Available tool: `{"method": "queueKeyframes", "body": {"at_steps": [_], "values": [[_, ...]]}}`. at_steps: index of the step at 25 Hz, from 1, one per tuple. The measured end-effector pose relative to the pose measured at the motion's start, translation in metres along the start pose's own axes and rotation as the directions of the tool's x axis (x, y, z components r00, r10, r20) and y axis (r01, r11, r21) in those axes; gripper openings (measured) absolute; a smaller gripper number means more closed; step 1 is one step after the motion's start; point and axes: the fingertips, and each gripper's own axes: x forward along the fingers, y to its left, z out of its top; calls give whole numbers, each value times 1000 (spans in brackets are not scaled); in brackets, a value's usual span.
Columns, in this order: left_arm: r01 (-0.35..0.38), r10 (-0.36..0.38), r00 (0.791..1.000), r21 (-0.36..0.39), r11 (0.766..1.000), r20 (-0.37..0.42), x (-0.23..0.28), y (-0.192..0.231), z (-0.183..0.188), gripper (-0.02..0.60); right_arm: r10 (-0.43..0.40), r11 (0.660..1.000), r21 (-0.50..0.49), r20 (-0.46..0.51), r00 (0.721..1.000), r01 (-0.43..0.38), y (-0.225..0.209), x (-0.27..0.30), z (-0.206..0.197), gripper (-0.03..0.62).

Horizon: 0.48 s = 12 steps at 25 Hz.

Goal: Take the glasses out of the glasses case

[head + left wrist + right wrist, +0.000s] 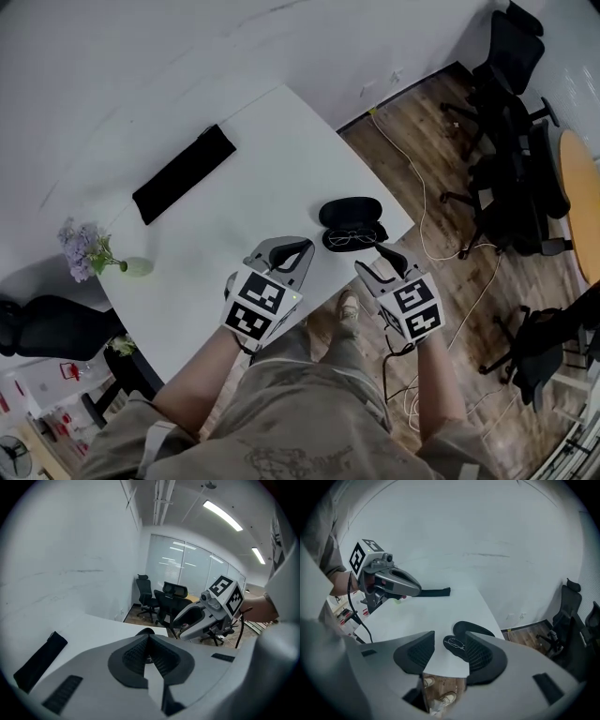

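Glasses case (pixel 352 225) open, glasses (pixel 352 238) inside

Spotted it near a corner of the white table (pixel 253 178). Found left gripper (pixel 298 250) pinched closed on nothing, right gripper (pixel 382 253) spread wide and empty, just short of the case.

**Glasses case (pixel 352 212) wide open, glasses (pixel 353 238) still inside**

Black clamshell, lying flat and fully open by the right corner of the white tabletop (pixel 272 169), close to its near edge. The thin-framed pair sits in the half nearer that edge.
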Motion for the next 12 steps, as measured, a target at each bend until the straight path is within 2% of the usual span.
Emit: {"method": "queueKeyframes", "body": {"at_steps": [4, 9, 12], "values": [[-44, 43, 999, -41, 998, -28, 13, 3, -13, 15, 35, 997, -70, -56, 998, -39, -15, 24, -12, 216], [-110, 102, 991, -91, 990, -82, 26, 8, -32, 15, 133, 981, -122, -118, 984, -148, -21, 53, -24, 216], [-159, 150, 986, -130, 979, -77, 31, 12, -34, 16, 163, 965, -179, -160, 974, -191, -27, 69, -34, 215]]}}
